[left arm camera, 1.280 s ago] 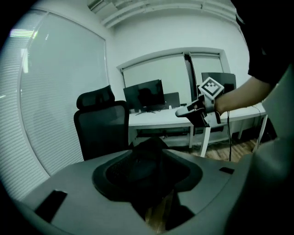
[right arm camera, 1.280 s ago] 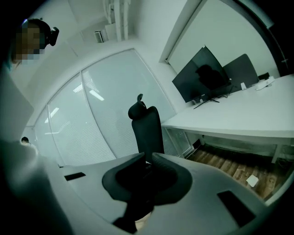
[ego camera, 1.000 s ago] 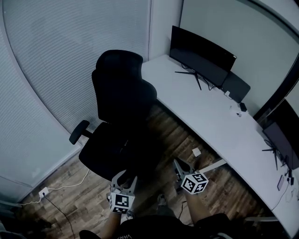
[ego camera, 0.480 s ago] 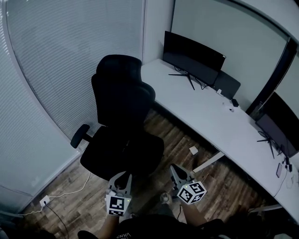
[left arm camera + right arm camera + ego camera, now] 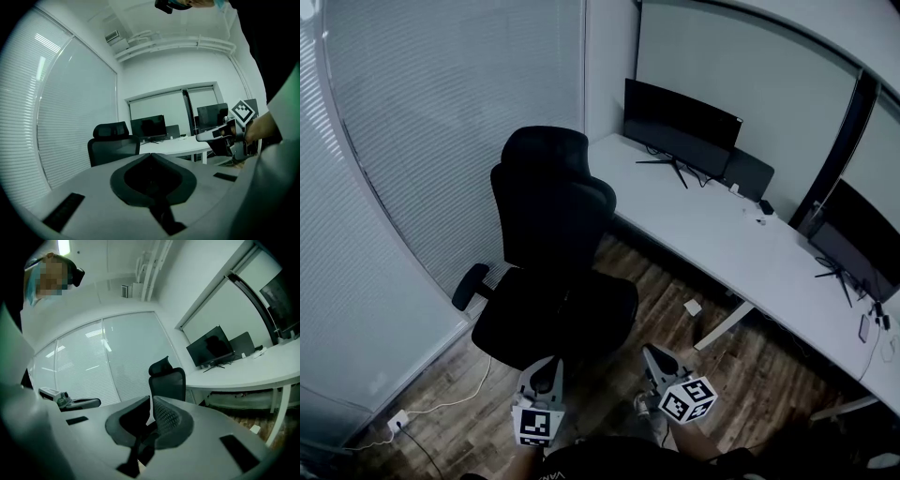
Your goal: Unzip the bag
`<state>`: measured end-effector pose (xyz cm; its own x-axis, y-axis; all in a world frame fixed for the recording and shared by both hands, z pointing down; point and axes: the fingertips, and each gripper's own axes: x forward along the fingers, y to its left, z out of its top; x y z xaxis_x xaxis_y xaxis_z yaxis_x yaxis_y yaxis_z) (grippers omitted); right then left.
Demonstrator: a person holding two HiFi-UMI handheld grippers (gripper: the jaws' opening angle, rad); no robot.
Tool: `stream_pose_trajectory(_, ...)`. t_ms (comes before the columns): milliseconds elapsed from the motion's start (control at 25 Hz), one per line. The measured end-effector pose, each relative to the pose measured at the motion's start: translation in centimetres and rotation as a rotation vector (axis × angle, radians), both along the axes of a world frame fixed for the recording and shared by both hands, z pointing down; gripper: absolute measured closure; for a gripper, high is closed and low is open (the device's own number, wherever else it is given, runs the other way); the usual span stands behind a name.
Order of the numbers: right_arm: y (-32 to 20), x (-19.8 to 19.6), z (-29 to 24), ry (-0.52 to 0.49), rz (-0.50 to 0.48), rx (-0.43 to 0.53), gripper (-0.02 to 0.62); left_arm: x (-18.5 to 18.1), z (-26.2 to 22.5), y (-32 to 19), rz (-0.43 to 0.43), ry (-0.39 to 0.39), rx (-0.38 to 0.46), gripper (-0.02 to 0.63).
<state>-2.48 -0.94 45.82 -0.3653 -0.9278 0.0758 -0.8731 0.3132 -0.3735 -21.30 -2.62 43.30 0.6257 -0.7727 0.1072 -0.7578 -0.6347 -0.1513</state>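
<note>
No bag shows in any view. My left gripper [image 5: 546,366] is low in the head view, held near the person's body and pointing at the black office chair [image 5: 548,244]. In the left gripper view its jaws have just been closing. That gripper [image 5: 150,154] is now shut, tips touching, with nothing between them. To its right my right gripper [image 5: 649,352] also points forward. In the right gripper view this gripper [image 5: 151,398] has its jaws together apart from a thin slit and holds nothing. The chair [image 5: 166,380] stands beyond it.
A long white desk [image 5: 722,244] runs along the right with a monitor [image 5: 680,117] and a second monitor [image 5: 853,244]. A small white box [image 5: 693,307] lies on the wood floor. A white cable and socket [image 5: 398,419] lie at the lower left by the blinds.
The left gripper's jaws went from apart to shut. Both grippers have drawn back towards the person's body, and the head view now takes in more of the room.
</note>
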Motion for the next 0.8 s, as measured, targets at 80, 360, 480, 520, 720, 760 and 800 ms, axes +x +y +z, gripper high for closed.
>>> stream_pose_trajectory(80, 0.5, -0.8, -0.1, 0.007, -0.005, 0.001, 0.549, -0.8, -0.5, 0.3, -0.003, 0.019, 0.01, 0.586)
stream_pose_trajectory(360, 2.6, -3.4, 0.2, 0.027, -0.006, 0.003, 0.549, -3.6, -0.8, 2.0, -0.021, 0.04, 0.005, 0.586)
stream_pose_trajectory(480, 3.6, -4.4, 0.6, 0.036, -0.012, -0.002, 0.549, -4.5, -0.7, 2.9, -0.019, 0.043, 0.001, 0.586)
stream_pose_trajectory(520, 3.9, -4.6, 0.6, 0.039, -0.013, -0.002, 0.549, -4.6, -0.7, 3.2, -0.018, 0.048, 0.001, 0.587)
stream_pose_trajectory(720, 5.0, -5.6, 0.8, 0.057, -0.021, -0.004, 0.549, -4.9, -0.5, 4.5, -0.008, 0.068, 0.007, 0.586)
stream_pose_trajectory(760, 5.1, -5.7, 0.8, 0.062, -0.022, -0.003, 0.551, -4.9, -0.4, 4.7, -0.007, 0.071, 0.003, 0.586)
stream_pose_trajectory(800, 5.3, -5.7, 0.8, 0.066, -0.023, -0.002, 0.551, -4.9, -0.4, 5.0, -0.006, 0.072, 0.001, 0.587)
